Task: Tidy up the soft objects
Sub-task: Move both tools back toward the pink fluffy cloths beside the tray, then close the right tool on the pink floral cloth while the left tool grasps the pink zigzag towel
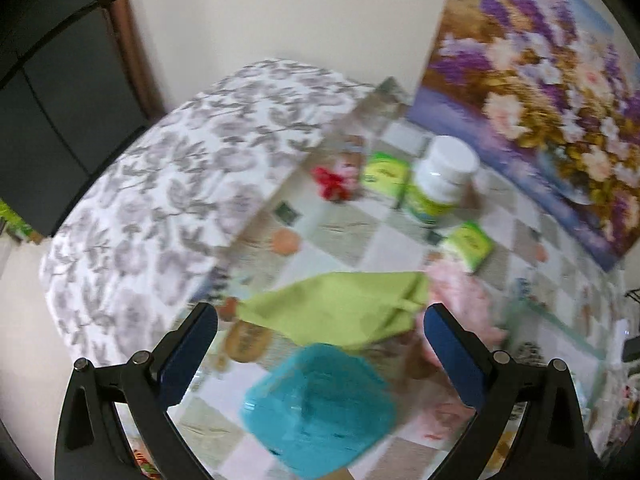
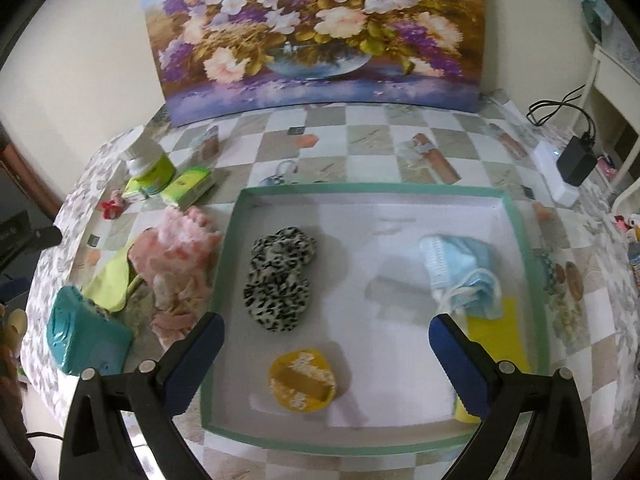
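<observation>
Both grippers wide open, empty. Teal pack [image 1: 318, 408] right under left gripper [image 1: 320, 364]; right gripper [image 2: 326, 360] over tray [image 2: 528, 248].

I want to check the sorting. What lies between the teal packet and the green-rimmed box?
In the right wrist view, a lime-green cloth and a fluffy pink item lie between the teal packet and the box.
</observation>
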{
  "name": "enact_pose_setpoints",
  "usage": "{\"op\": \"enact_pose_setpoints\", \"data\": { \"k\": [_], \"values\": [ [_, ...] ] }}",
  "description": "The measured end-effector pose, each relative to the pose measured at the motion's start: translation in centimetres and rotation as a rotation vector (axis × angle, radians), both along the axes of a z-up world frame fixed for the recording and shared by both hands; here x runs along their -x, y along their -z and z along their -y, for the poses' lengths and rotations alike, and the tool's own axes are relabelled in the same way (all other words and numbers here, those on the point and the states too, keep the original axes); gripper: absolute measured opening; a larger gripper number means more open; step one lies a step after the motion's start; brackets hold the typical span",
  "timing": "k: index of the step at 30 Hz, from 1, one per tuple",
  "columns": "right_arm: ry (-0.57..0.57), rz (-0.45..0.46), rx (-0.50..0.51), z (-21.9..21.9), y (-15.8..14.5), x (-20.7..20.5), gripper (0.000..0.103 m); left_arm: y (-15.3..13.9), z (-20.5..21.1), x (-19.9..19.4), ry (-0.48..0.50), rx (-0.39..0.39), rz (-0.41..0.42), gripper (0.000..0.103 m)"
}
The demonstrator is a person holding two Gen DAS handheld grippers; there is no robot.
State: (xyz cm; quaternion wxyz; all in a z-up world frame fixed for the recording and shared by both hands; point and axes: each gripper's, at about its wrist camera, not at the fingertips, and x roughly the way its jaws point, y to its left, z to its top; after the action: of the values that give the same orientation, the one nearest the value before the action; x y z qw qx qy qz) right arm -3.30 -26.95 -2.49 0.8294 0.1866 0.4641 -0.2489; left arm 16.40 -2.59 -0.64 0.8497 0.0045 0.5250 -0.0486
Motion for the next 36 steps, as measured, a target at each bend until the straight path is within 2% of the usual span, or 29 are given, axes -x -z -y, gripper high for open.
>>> {"op": "enact_pose_setpoints", "data": {
  "k": [4, 8, 21, 23, 27, 32, 36],
  "values": [
    [-0.013, 0.015, -0.025, -0.8, -0.1, -0.5, 0.103, 0.4, -1.7, -0.6, -0.054, -0.012, -0.013, 0.103],
    [-0.039, 0.038, -0.058, -1.8, -0.2, -1.5, 0.103, 0.6, -2.7, -1.2, -0.069, 0.015, -0.018, 0.103],
    [-0.138, 0.014, -0.059, -4.9, 1.0, -5.4, 0.103, 2.2, -0.4, -1.8, 0.041, 0.147, -0.075, 0.103],
    [-0.156, 0.013, -0.059, -5.2, 1.1, -5.8, 0.102, 2.3, 0.3, -1.7, 0.063, 0.144, -0.073, 0.103],
    [-0.198, -0.004, -0.06, -6.0, 1.8, -6.7, 0.093, 2.5, 1.6, -1.3, 0.111, 0.121, -0.075, 0.103],
    [-0.24, -0.03, -0.089, -6.8, 3.3, -7.6, 0.075, 2.6, 3.1, -1.1, 0.174, 0.117, -0.098, 0.103],
    [-0.276, -0.026, -0.1, -7.5, 3.8, -8.3, 0.064, 2.8, 4.1, -1.0, 0.209, 0.109, -0.117, 0.103]
  ]
}}
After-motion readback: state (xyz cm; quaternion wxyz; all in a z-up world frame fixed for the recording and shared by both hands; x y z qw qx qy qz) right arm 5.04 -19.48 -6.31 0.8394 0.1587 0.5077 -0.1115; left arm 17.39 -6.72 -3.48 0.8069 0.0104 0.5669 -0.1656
